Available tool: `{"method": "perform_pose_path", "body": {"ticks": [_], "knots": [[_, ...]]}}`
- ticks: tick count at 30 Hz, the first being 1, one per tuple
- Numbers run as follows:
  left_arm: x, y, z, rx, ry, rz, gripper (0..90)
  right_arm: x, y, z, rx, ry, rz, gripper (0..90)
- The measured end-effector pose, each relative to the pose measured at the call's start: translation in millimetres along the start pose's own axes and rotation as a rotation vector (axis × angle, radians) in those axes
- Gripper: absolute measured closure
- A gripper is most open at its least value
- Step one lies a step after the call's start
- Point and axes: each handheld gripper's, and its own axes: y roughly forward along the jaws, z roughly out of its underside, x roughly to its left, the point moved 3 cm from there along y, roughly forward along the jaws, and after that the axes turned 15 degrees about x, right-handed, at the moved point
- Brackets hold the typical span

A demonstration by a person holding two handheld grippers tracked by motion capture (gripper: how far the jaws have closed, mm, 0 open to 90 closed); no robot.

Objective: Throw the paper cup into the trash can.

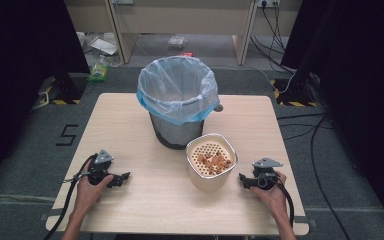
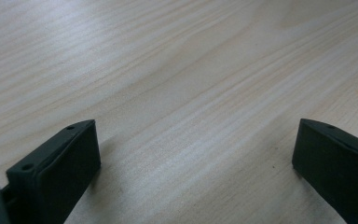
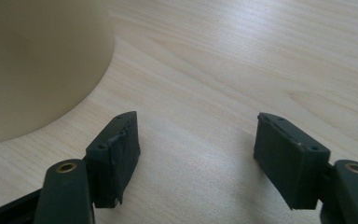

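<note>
A cream container (image 1: 211, 161) with a perforated insert and orange-brown scraps inside stands on the wooden table (image 1: 130, 120), in front of a dark bin lined with a pale blue bag (image 1: 177, 97). My right gripper (image 1: 243, 181) rests low on the table just right of the container, its jaws open with bare wood between them. In the right gripper view the container's cream wall (image 3: 37, 65) rises at the left, beyond the right gripper (image 3: 196, 144). My left gripper (image 1: 124, 178) lies on the table at the front left, open and holding nothing; the left gripper (image 2: 196, 154) looks onto bare wood.
The bin stands at the table's middle back. Beyond the table lie a grey floor, black stands with yellow-black tape, cables at the right and loose clutter under a wooden bench at the back.
</note>
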Motion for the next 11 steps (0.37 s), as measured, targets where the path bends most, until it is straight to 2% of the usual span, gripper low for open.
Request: {"method": "perform_pose_path", "body": {"ticks": [3,4,6,11], "knots": [[0.0,0.0,0.0,0.000,0.000,0.000,0.0,-0.3,1.1,1.2,-0.016,0.002,-0.006,28.6],[-0.1,-0.1,0.0,0.000,0.000,-0.001,0.0,0.8,2.6,2.0,-0.024,-0.016,-0.017,23.7],[-0.1,-0.1,0.0,0.000,0.000,-0.001,0.0,1.9,3.7,1.9,-0.030,-0.015,-0.018,21.7],[-0.1,-0.1,0.0,0.000,0.000,-0.001,0.0,2.3,4.8,1.0,-0.032,-0.021,-0.014,20.6]]}}
